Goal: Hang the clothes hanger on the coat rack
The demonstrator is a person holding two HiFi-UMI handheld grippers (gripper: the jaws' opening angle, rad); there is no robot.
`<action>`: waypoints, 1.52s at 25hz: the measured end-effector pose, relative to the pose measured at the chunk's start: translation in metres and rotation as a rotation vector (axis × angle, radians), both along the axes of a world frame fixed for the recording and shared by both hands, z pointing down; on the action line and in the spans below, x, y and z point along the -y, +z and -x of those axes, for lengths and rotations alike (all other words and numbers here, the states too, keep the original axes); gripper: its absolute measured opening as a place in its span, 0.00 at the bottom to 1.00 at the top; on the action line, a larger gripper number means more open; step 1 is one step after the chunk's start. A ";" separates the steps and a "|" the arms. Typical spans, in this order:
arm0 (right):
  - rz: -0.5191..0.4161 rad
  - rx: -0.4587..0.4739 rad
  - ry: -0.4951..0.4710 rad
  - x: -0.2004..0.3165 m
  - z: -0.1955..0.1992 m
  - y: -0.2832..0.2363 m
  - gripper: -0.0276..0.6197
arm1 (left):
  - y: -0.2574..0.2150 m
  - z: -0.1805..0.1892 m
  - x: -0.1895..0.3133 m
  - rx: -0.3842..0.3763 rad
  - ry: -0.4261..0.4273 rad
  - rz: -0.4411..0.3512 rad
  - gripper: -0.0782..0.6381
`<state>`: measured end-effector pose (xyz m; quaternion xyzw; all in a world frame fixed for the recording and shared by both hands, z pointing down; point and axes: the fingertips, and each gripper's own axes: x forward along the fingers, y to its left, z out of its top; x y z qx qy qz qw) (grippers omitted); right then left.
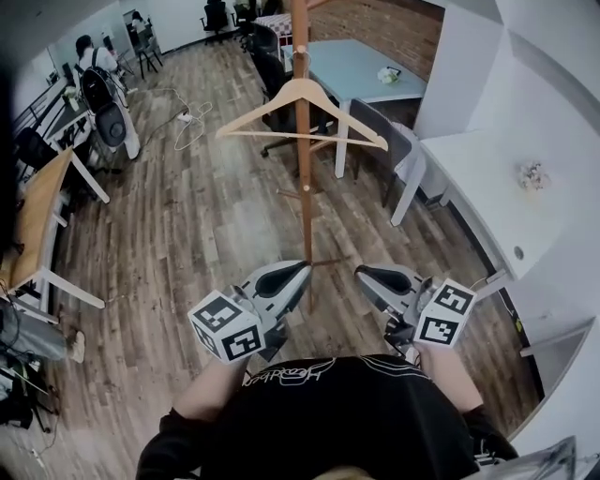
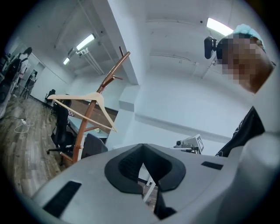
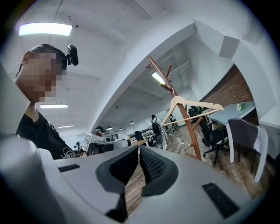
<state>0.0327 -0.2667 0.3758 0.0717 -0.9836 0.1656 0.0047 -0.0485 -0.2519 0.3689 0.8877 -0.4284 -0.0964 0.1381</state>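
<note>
The clothes hanger (image 1: 302, 112) hangs on the coat rack (image 1: 304, 197), well beyond your closed, empty left tool (image 1: 304, 269) and right tool (image 1: 360, 273).

Wood plank floor (image 1: 206, 225), white cable (image 1: 192, 124) looped on it; pale blue tabletop (image 1: 361, 70), grey chair (image 1: 380, 127) just beside; brick wall (image 1: 394, 23) beyond; white tabletop (image 1: 487, 197) at right; wooden tabletop (image 1: 37, 211) at left

Head view steep down; L/R gripper views fwd; shared: coat rack (image 1: 302, 178)
</note>
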 end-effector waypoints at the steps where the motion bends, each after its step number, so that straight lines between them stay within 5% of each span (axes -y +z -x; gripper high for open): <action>1: 0.007 0.005 0.002 -0.006 -0.011 0.000 0.11 | -0.003 -0.009 -0.006 0.007 -0.006 -0.002 0.12; 11: 0.010 0.058 -0.022 -0.075 -0.089 -0.006 0.11 | -0.005 -0.099 -0.081 0.051 -0.038 0.005 0.12; 16: -0.013 0.066 -0.033 -0.102 -0.101 -0.004 0.11 | 0.000 -0.107 -0.107 0.087 -0.115 0.018 0.12; 31: -0.049 0.085 -0.054 -0.135 -0.125 -0.019 0.11 | -0.015 -0.135 -0.141 0.101 -0.106 -0.027 0.12; 38: -0.065 0.076 -0.016 -0.146 -0.128 -0.029 0.11 | -0.026 -0.141 -0.157 0.185 -0.086 -0.075 0.12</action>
